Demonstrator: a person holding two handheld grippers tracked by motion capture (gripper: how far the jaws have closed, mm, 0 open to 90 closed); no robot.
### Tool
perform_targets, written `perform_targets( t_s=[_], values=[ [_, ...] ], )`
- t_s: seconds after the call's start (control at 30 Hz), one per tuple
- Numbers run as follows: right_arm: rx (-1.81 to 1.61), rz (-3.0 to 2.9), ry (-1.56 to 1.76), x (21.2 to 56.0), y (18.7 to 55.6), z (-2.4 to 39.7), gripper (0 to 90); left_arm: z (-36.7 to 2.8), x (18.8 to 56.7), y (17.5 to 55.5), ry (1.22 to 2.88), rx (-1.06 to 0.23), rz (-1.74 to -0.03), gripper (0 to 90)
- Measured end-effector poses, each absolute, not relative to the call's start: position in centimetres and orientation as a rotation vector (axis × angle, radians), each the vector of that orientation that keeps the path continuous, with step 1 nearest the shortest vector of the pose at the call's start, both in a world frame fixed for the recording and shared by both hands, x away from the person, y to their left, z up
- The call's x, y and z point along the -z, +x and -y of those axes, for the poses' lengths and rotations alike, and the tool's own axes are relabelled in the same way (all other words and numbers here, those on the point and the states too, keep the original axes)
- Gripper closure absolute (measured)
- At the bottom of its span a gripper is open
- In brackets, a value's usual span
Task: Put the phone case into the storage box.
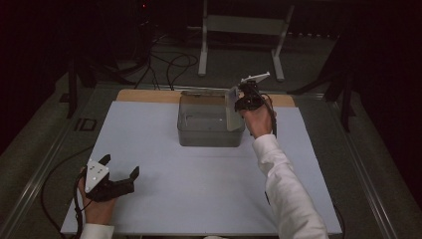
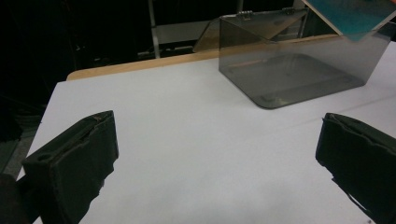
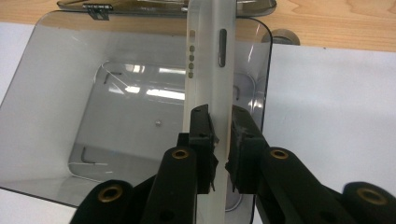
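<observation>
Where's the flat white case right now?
The white case is clamped edge-on in the right gripper, over the right end of the open smoky box at the far middle of the table.

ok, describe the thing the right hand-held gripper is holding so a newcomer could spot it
Start at the smoky clear box at the far middle of the white table. Over its right wall, the right hand-held gripper pinches a flat whitish phone case, edge-on, with side button slots.

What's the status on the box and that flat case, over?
Right gripper shut on case, held edge-up over the open box. Left gripper open, resting on the table. Nothing in the way.
</observation>
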State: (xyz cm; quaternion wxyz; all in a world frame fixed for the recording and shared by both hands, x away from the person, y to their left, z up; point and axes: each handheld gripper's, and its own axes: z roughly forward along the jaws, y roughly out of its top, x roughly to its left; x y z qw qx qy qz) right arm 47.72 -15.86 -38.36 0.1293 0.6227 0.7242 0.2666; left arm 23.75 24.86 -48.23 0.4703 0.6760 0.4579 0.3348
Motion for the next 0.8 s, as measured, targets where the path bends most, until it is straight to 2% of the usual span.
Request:
perform_targets(
  t_s=[0.8],
  values=[
    [-0.738,-2.103,1.816,39.3,47.89,15.73,81.5,-24.89,48.19,23.73,1.654,-0.821,-1.123,0.1]
  ],
)
